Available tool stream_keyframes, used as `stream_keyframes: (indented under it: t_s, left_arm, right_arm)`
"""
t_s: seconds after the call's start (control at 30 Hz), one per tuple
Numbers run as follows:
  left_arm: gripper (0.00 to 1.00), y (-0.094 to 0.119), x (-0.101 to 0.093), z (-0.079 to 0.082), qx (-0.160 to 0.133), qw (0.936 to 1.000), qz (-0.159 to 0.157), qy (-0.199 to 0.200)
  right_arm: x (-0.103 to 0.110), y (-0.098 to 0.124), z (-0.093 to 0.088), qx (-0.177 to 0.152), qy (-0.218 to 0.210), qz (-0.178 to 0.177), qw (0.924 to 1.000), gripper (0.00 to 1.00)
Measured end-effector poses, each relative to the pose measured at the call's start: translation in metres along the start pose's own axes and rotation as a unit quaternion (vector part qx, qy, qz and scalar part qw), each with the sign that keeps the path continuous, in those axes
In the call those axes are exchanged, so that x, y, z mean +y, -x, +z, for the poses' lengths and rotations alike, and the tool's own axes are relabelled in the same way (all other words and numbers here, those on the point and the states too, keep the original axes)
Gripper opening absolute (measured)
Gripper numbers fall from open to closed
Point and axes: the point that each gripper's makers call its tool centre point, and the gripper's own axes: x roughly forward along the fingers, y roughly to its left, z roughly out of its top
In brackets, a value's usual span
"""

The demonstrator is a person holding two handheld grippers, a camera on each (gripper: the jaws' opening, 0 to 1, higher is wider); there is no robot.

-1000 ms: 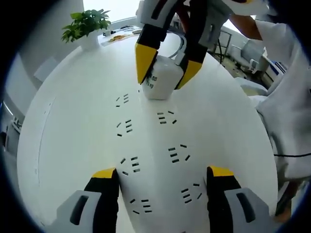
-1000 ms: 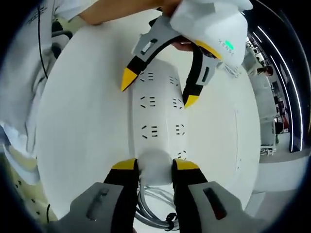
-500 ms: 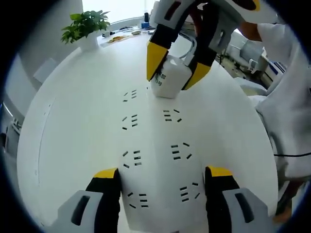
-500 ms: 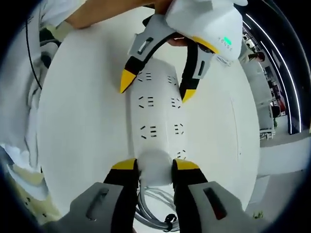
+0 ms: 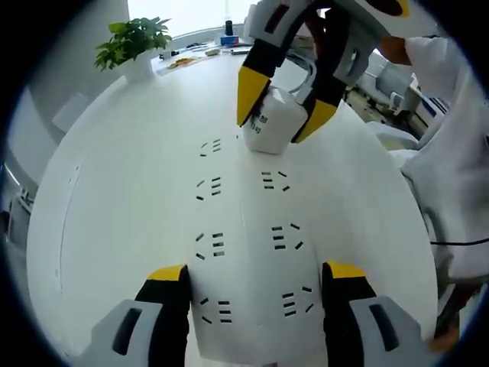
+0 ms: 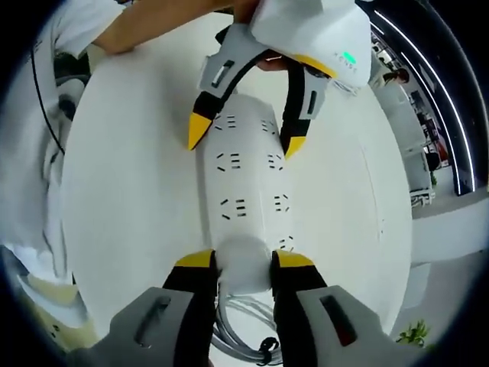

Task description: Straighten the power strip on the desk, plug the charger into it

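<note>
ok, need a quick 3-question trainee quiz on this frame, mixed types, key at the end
1. True or false: the charger is clamped between the jaws of the right hand-held gripper.
2. Multiple choice: how does the left hand-held gripper stand? A) shut on the charger B) open, its jaws on either side of the near end of the power strip C) shut on a cable
3. Short answer: in the left gripper view, what stands at the far edge of the white desk?

Key: 1 true. 2 B. 3 a potted plant.
</note>
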Motion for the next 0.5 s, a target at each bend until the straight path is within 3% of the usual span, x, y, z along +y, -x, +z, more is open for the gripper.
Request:
stream_keyframes:
  t_s: [0.5]
  left_arm:
    - [0.71,-0.0007,-0.0002,0.0005,-0.004,1.0000,-0.002,-0.003]
  right_arm:
    - [0.0013,-0.0012,-0.0009,-0.004,-0.029,0.004,0.9996,0.27]
